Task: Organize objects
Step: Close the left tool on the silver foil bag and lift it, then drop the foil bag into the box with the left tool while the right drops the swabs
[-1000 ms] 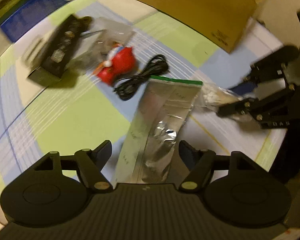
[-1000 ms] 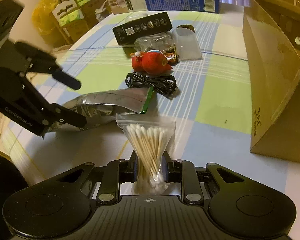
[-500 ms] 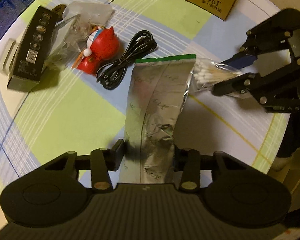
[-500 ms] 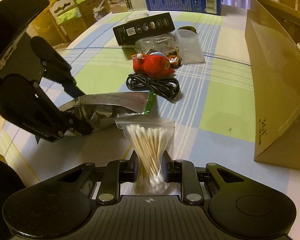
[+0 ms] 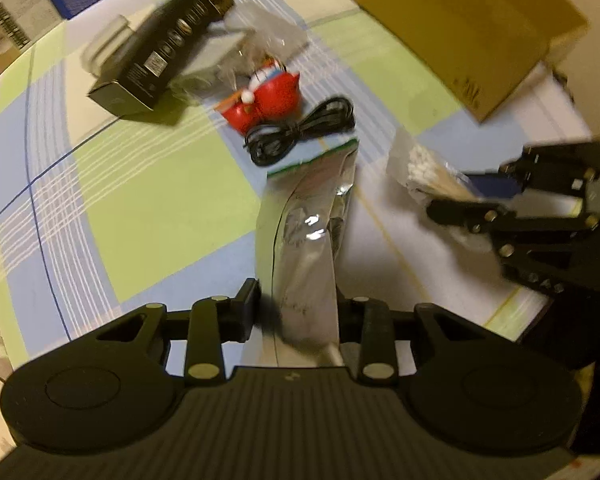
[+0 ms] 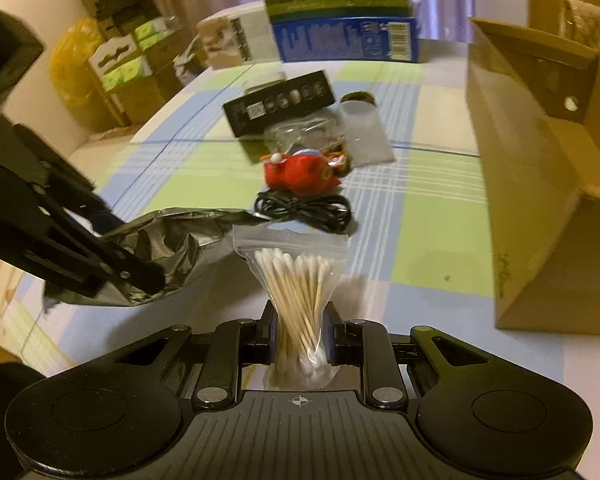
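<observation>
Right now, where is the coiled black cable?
The coiled black cable lies on the table centre, directly in front of the red toy, just beyond the silver bag's green-edged end.

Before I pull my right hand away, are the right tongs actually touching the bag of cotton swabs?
Touching. In the right wrist view the right tongs are closed on the bag of cotton swabs, pinching its lower half so the sticks fan out above.

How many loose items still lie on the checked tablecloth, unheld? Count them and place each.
4, maybe more hidden: coiled black cable nearest, red toy figure behind it, crinkled clear plastic bags behind that, long black box farthest.
</observation>
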Demonstrator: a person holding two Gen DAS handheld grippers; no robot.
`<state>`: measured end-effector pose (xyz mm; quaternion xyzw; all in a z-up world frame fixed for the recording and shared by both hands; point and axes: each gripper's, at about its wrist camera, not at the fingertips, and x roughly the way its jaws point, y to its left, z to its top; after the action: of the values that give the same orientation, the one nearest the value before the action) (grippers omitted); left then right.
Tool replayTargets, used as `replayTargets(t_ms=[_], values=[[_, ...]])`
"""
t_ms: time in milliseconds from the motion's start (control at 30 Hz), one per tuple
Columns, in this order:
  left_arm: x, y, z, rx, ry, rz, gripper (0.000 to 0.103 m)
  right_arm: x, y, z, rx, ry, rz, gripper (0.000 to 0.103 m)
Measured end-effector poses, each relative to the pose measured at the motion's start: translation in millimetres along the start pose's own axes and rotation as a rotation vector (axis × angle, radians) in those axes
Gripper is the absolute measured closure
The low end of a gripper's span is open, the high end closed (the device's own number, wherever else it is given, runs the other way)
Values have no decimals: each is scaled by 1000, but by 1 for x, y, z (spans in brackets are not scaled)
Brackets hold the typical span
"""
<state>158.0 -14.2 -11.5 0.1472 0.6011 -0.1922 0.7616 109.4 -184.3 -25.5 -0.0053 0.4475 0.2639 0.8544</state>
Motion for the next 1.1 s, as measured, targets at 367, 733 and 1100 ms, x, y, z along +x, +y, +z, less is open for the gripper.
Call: replayTargets(t_ms=[367,733,1100], values=[[-23,-16,-7,-55,-45,-47,75,-33,-3,-11,26,-38,-16,85],[-92,-37,36,-77,-187,-74,75,-103,-20,55,2,-201,-73,85],[-110,-107,130,-123,-328,-182,75,-149,-126,91,121,-232,-247,85]])
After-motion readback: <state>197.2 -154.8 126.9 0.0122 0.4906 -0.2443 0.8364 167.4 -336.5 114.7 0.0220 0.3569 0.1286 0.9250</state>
